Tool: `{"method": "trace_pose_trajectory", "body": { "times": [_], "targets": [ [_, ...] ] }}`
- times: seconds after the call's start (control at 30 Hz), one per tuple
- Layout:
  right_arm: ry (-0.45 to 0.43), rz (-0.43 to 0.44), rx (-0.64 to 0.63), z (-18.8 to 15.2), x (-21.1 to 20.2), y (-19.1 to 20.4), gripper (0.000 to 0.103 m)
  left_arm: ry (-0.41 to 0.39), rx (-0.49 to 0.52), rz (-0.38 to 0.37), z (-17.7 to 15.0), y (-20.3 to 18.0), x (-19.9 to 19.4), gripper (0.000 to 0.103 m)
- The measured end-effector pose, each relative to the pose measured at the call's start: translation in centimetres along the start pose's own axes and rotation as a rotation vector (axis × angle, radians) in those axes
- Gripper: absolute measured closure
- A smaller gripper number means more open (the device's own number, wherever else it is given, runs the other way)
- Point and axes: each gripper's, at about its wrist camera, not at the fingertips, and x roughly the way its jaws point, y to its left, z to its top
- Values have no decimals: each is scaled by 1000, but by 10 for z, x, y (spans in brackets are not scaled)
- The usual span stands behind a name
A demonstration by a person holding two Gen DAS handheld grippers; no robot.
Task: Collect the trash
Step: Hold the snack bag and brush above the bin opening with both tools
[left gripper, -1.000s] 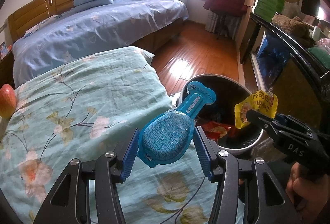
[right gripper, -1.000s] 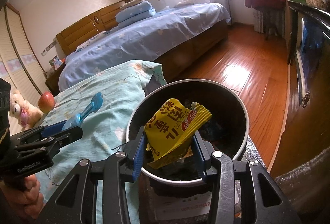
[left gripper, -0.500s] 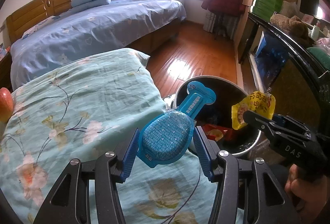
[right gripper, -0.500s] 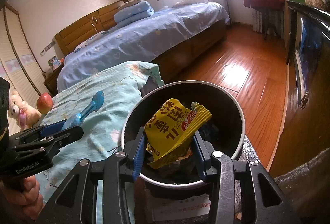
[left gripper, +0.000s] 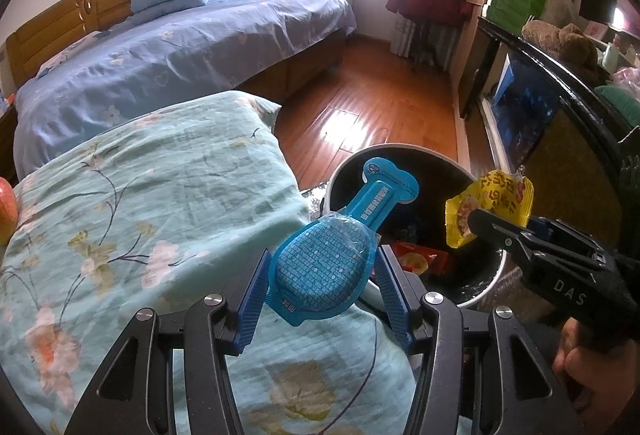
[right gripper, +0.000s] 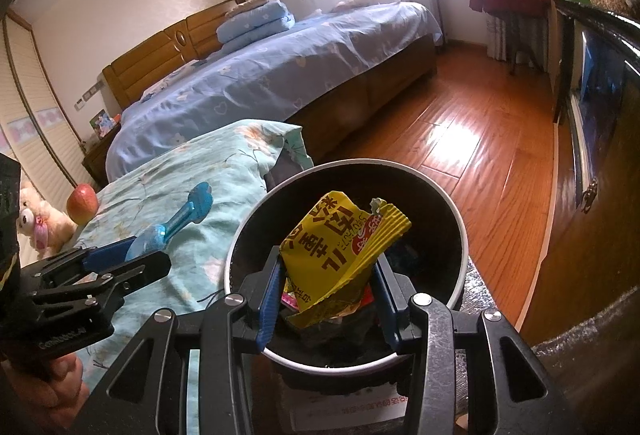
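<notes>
My left gripper [left gripper: 324, 287] is shut on a blue plastic package [left gripper: 332, 259] with a long neck, held over the floral bedspread beside the bin. It also shows in the right wrist view [right gripper: 176, 223]. My right gripper [right gripper: 328, 283] is shut on a yellow snack wrapper [right gripper: 340, 247], held above the mouth of the round black trash bin [right gripper: 452, 203]. In the left wrist view the wrapper [left gripper: 488, 203] hangs over the bin [left gripper: 400, 151], which holds red wrappers [left gripper: 416, 259].
A floral teal bedspread [left gripper: 160, 219] lies left of the bin. A blue-sheeted bed [right gripper: 280, 63] stands behind. An apple [right gripper: 82, 203] and a plush bear [right gripper: 36, 223] sit far left. Wooden floor [right gripper: 480, 139] lies beyond. A dark cabinet [left gripper: 560, 107] runs along the right.
Both grippers have shifted slightly closer to the bin, each still holding its item. The bin sits a little nearer in both views.
</notes>
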Motion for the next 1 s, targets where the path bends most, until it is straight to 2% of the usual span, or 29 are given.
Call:
{"method": "trace_pose_trajectory", "body": {
  "times": [1.0],
  "targets": [
    [25, -7, 28, 11, 12, -21, 60, 34, 25, -2, 19, -21, 30, 51]
  ]
}}
